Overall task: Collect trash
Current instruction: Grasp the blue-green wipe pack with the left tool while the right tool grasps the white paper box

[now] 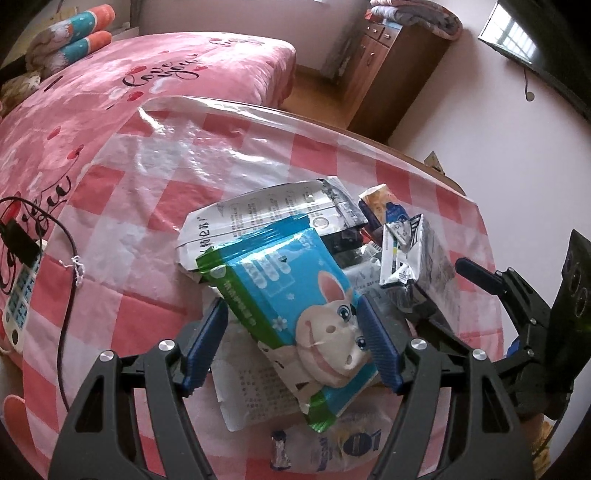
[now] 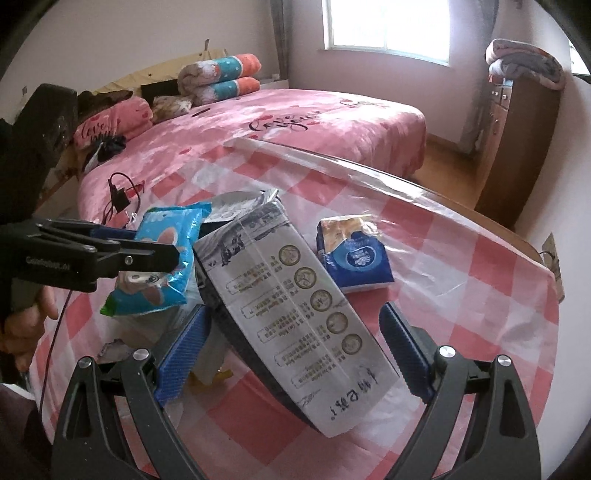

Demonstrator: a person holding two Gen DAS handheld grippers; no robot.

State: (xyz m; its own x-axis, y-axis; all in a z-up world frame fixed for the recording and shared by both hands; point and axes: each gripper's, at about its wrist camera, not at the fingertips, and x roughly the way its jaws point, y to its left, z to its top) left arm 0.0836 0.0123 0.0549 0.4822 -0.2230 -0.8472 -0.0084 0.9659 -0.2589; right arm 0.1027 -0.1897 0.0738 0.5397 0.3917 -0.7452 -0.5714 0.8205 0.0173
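The left gripper (image 1: 293,334) has its jaws on both sides of the blue bunny wrapper (image 1: 295,306). They touch its edges, so it looks held. The right gripper (image 2: 295,356) has its jaws wide apart around the long grey milk carton (image 2: 291,306). Only the left jaw looks close to the carton; the right one has a gap.

The trash sits in a pile on the counter (image 1: 147,192), which has a pink check cloth under clear plastic. A blue tissue pack (image 2: 354,254) lies just beside the carton.

I think the bunny wrapper could slip, because it is thin and shiny and held only at its edges. The carton leans on other trash, so it could tip or slide when the jaws shut. The two grippers are near each other and could bump.

The left view shows a flat white wrapper (image 1: 243,387) under the bunny wrapper. The right view shows the whole tissue pack, the person's hand (image 2: 26,317) and the window (image 2: 388,26).
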